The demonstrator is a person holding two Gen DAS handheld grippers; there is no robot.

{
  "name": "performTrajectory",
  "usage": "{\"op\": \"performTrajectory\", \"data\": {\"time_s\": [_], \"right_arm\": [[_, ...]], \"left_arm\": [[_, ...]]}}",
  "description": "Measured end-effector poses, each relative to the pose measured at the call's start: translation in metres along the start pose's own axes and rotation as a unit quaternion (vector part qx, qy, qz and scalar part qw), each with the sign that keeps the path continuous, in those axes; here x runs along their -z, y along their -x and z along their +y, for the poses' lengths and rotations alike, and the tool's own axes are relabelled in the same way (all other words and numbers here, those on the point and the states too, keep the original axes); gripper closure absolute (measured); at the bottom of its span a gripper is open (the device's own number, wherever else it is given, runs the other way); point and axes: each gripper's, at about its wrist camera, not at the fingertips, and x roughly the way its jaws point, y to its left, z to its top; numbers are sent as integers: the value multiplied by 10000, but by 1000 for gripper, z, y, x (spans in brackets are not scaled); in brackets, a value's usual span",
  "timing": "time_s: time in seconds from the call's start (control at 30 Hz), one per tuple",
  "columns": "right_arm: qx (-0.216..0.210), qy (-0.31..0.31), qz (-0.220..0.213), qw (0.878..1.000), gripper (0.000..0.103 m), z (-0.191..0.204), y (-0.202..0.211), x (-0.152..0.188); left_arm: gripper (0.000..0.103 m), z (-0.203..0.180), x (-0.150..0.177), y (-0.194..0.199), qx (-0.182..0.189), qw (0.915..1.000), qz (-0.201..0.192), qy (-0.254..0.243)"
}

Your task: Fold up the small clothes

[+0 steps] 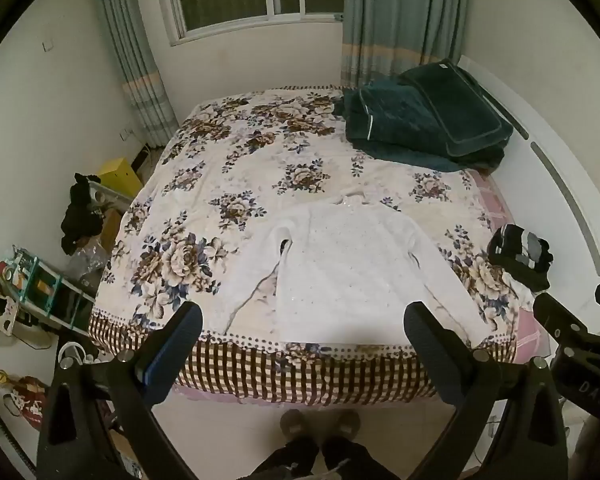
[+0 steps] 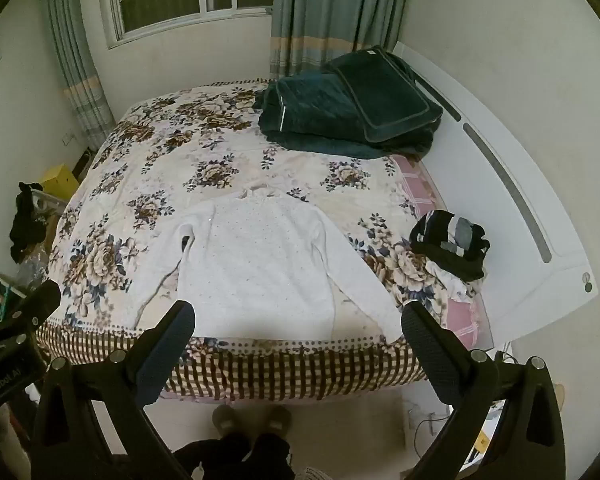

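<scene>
A small white knit sweater (image 1: pixel 352 264) lies flat on the floral bedspread (image 1: pixel 228 168), neck away from me, sleeves spread down to either side, hem near the front edge. It also shows in the right wrist view (image 2: pixel 256 256). My left gripper (image 1: pixel 304 328) is open and empty, held high in front of the bed's front edge, over the hem. My right gripper (image 2: pixel 298 320) is open and empty at the same height, just to the right. A pile of dark and striped clothes (image 1: pixel 520 256) lies at the bed's right edge; the right wrist view shows it too (image 2: pixel 452 244).
A dark green folded blanket and pillow (image 1: pixel 428 120) lie at the far right of the bed. A white headboard (image 2: pixel 512 184) runs along the right. Clutter, a yellow box (image 1: pixel 120 176) and dark clothing (image 1: pixel 80 216) stand left of the bed. My feet (image 1: pixel 320 424) are on the floor below.
</scene>
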Motion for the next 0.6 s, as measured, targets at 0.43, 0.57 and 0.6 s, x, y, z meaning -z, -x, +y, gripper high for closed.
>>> {"op": "performTrajectory", "data": {"time_s": [0.43, 0.57, 0.6], "right_arm": [[-27, 1, -15, 10000, 0, 2, 1, -2], [-53, 10, -8, 10000, 0, 1, 1, -2], [-62, -1, -7, 10000, 0, 3, 2, -3]], "left_arm": [[0, 1, -1, 1, 14, 10000, -34, -2], [0, 2, -1, 1, 13, 10000, -59, 18], [0, 2, -1, 1, 18, 10000, -58, 21]]}}
